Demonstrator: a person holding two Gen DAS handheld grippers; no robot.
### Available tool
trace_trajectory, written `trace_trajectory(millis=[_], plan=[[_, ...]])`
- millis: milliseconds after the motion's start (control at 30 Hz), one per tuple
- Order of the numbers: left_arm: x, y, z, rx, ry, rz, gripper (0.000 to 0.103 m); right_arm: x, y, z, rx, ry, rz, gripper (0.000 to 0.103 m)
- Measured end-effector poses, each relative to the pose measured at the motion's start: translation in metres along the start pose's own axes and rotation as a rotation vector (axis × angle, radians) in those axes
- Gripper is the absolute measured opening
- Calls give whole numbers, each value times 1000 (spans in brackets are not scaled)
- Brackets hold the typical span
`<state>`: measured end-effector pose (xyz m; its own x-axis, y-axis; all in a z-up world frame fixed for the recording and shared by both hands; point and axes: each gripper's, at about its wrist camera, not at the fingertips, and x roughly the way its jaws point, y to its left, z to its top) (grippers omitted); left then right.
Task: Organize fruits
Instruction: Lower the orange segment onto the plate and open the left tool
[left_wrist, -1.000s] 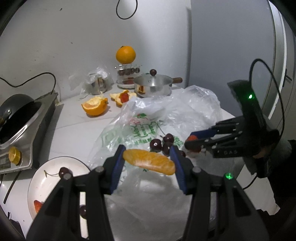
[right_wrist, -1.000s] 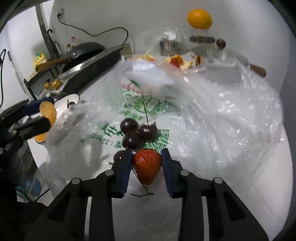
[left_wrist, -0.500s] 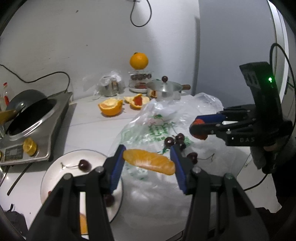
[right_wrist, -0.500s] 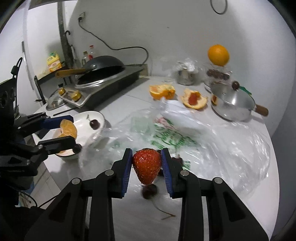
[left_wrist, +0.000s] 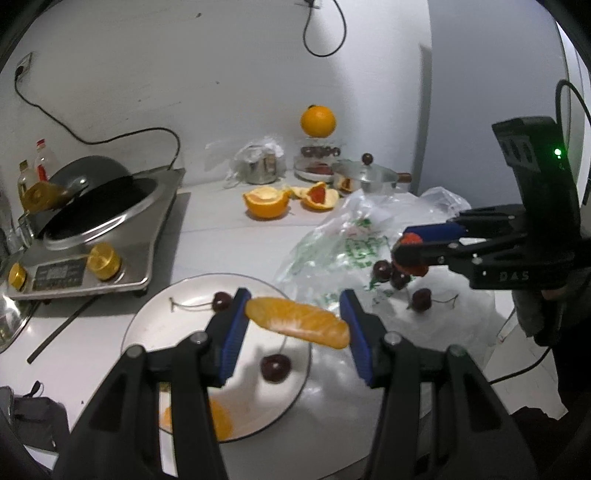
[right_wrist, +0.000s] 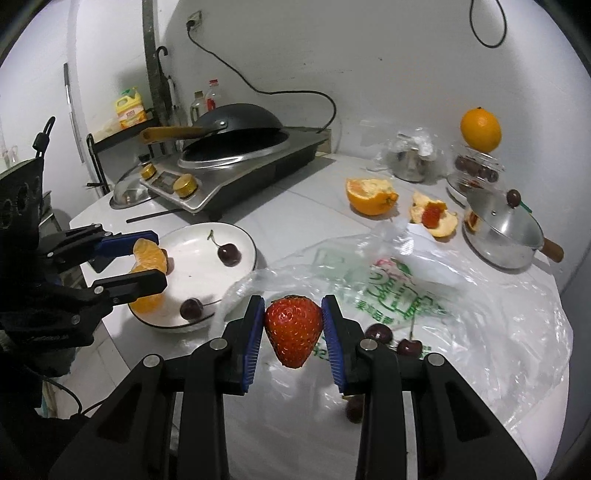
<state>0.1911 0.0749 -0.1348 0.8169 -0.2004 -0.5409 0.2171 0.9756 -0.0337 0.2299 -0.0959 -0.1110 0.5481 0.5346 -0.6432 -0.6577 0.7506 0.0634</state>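
My left gripper (left_wrist: 295, 328) is shut on an orange segment (left_wrist: 297, 322), held above the white plate (left_wrist: 155, 325). The plate carries two cherries (left_wrist: 275, 367) and another orange piece (left_wrist: 219, 422). In the right wrist view the same left gripper (right_wrist: 142, 260) hangs over the near rim of the plate (right_wrist: 192, 240). My right gripper (right_wrist: 293, 334) is shut on a red strawberry (right_wrist: 293, 330), raised over the plastic bag (right_wrist: 424, 291). Several loose cherries (right_wrist: 380, 334) lie on the bag. The right gripper (left_wrist: 406, 251) also shows at the right of the left wrist view.
An induction cooker with a black wok (right_wrist: 236, 147) stands behind the plate. At the back are a cut orange (right_wrist: 371, 192), peel with red fruit (right_wrist: 432, 216), a lidded steel pot (right_wrist: 506, 229), a whole orange (right_wrist: 480, 129) on a jar, and a thin stick (left_wrist: 61, 334) by the cooker.
Both grippers have lifted and swung left, away from the bag. The left one now holds its segment over the plate; the right one holds the strawberry higher above the bag's edge.
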Motion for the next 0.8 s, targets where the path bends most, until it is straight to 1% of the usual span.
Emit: trace_trajectory(millis=[333,800], plan=[[1,25,-9,-37,9,46,51,16,19,9,-30,19,34,34],[28,50,-29,-85,67,67,51,40,35,22,-54,43,71,34]])
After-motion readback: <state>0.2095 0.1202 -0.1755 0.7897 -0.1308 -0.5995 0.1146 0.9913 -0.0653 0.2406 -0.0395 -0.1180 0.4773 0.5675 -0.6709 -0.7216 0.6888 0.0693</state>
